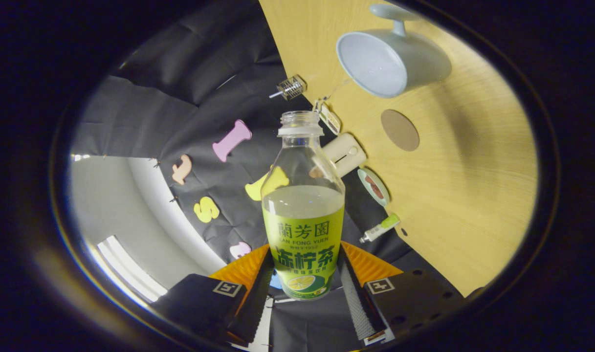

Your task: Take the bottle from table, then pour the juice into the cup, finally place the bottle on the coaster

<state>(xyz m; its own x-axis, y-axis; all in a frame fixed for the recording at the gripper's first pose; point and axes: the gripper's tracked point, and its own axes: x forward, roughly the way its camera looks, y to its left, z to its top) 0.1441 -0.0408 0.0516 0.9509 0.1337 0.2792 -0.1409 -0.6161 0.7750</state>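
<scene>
My gripper is shut on the bottle, both fingers pressing the lower part of its green label. The clear bottle has no cap on its mouth and holds pale juice up to just above the label. The whole scene appears rotated, so the gripper is rolled over and the bottle is tipped well off the table's vertical. The grey-blue cup stands on the wooden table beyond the bottle's mouth, its opening facing me and looking empty. A round brown coaster lies on the table between the cup and the bottle.
Along the table's back edge sit a cream-coloured box, a small dish, a small green-capped tube, a tag and a little wire cage piece. The black cloth wall rises behind them.
</scene>
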